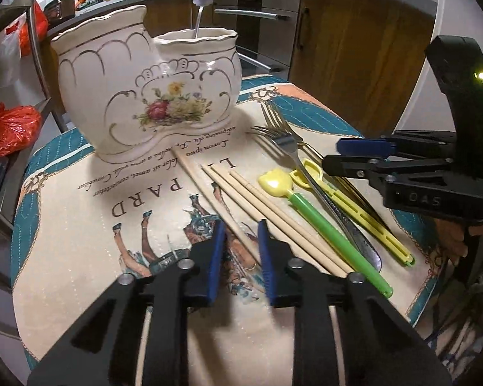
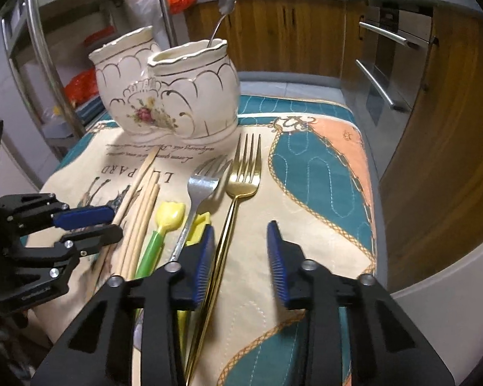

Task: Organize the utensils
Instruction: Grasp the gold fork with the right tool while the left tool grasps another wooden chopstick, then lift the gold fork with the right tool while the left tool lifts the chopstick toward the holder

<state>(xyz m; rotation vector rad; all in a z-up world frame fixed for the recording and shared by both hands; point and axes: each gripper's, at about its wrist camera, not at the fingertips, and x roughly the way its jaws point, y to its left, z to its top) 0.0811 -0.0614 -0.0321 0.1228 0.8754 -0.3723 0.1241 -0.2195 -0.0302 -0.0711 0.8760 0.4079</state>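
A cream ceramic two-pot holder (image 1: 151, 96) (image 2: 167, 96) stands at the back of the mat, with a spoon handle (image 1: 199, 16) rising from its right pot. Several wooden chopsticks (image 1: 273, 212), a green-handled yellow scoop (image 1: 322, 222), a silver fork (image 2: 203, 186), a yellow plastic tool (image 1: 354, 206) and a gold fork (image 2: 244, 177) lie side by side. My left gripper (image 1: 241, 251) straddles the leftmost chopstick, with a gap still showing on both sides of it. My right gripper (image 2: 241, 254) straddles the gold fork's handle, its pads apart from it.
The utensils lie on a printed teal and cream mat (image 2: 322, 160) whose right edge drops off towards wooden cabinets (image 1: 354, 64) and an oven front. A metal rack (image 2: 48, 64) with red bags (image 1: 9, 128) stands on the left.
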